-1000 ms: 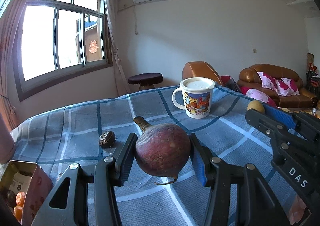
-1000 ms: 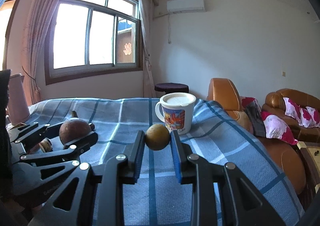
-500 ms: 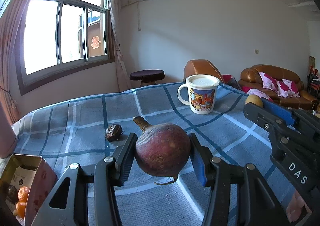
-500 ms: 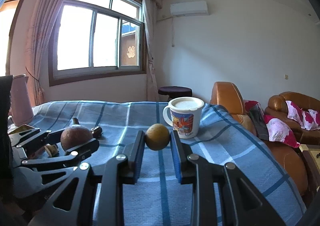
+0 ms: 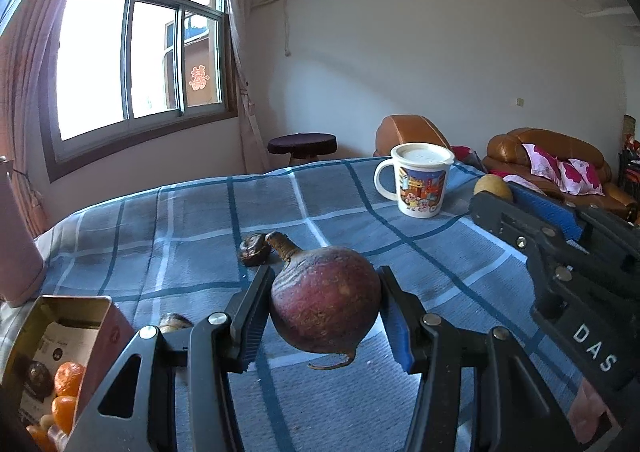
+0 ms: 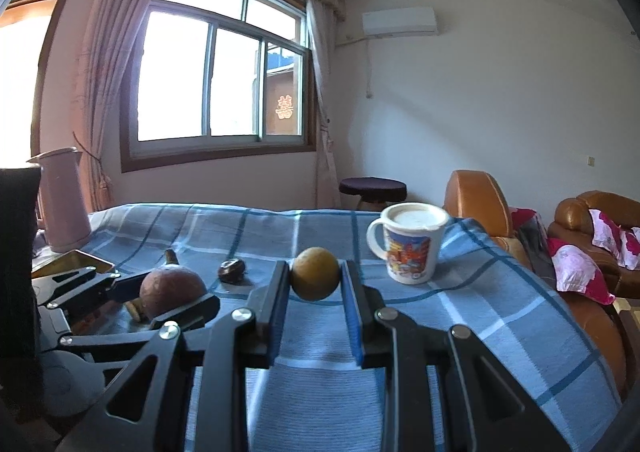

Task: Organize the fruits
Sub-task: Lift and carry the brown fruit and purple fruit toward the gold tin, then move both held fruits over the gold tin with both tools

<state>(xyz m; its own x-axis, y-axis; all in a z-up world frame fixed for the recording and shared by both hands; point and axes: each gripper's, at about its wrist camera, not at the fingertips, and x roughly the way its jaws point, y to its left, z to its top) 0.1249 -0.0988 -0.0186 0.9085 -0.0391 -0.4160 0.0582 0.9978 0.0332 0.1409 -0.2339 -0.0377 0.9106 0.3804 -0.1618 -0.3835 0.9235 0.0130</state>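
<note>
My left gripper (image 5: pixel 324 282) is shut on a dark red round fruit with a stem (image 5: pixel 326 304) and holds it above the blue plaid tablecloth (image 5: pixel 192 219). My right gripper (image 6: pixel 315 280) is shut on a small yellow-brown round fruit (image 6: pixel 315 270), also off the cloth. The right wrist view shows the left gripper (image 6: pixel 160 298) and its red fruit (image 6: pixel 172 288) at lower left. An open tin box (image 5: pixel 86 312) holding oranges (image 5: pixel 68 378) stands at the left gripper's lower left.
A small dark fruit (image 5: pixel 254 248) lies on the cloth beyond the red one, with another small piece (image 5: pixel 174 320) beside the box. A lidded cartoon mug (image 6: pixel 412 244) stands at the right and a pink jug (image 6: pixel 64 199) at the far left. Brown sofas are past the table's right edge.
Both grippers have drifted left over the table, still holding their fruits. The tin box shows more in the left wrist view, and the mug has slid right in both views.
</note>
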